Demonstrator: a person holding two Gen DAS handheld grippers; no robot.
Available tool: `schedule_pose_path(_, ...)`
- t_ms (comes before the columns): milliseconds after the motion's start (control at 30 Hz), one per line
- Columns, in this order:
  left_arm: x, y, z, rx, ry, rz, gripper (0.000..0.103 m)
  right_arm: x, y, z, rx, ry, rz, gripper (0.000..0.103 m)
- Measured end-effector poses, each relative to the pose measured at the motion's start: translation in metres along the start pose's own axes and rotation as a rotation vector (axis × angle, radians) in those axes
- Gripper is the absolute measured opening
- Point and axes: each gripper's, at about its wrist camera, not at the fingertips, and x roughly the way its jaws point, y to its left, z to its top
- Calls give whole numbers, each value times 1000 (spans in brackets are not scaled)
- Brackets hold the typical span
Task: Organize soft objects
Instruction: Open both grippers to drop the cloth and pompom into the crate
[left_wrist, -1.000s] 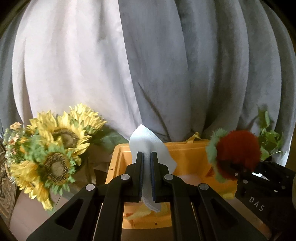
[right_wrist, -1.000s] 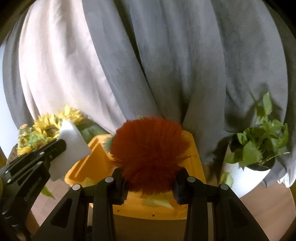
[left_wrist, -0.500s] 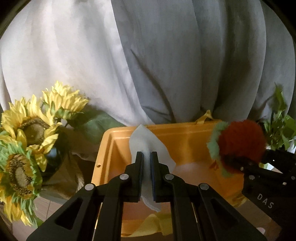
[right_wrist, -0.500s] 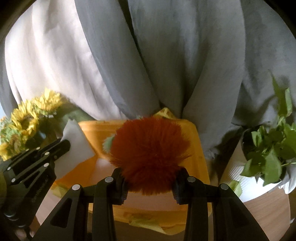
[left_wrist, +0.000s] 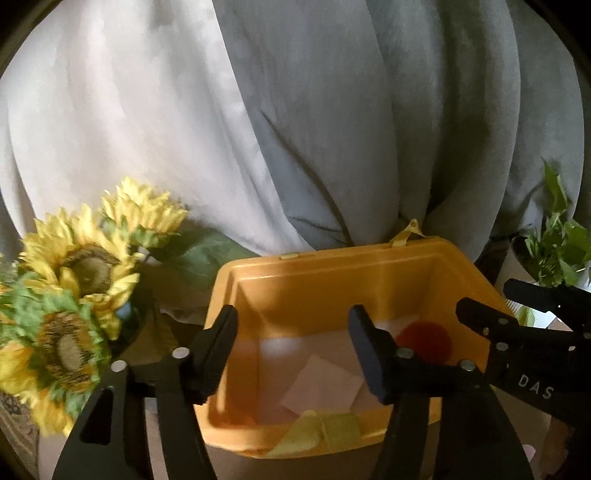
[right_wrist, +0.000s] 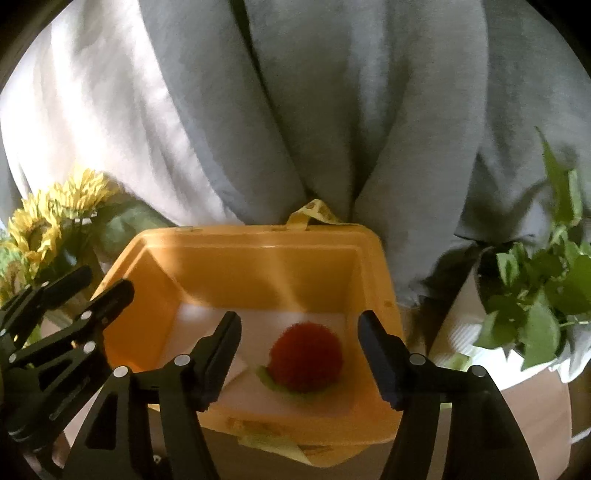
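Hand-held grippers (right_wrist: 299, 354) spread above bin rim (right_wrist: 258, 236)

Sunflowers (left_wrist: 74, 288) left, leafy potted plant (right_wrist: 532, 295) right, grey curtain (left_wrist: 332, 129) behind

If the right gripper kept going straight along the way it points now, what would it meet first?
Most likely the red fuzzy ball lying on the floor of the yellow bin: it sits between the open right gripper fingers' line of sight, nothing in between. Depth is hard to judge.
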Motion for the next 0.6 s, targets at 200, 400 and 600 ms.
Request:
schedule_pose_path(200,-43,-7,3,19,-70,40,72,-32,-3,-3,15,-49,-4,67)
schedule_pose_path(400,-83,-5,-4,0,-103,37,72,-73,-7,-10,4,-127,-33,76)
schedule_pose_path(600,-121,-10,-13,-4,-128,41,74,-112,-8,-21,-3,-174,-32,84)
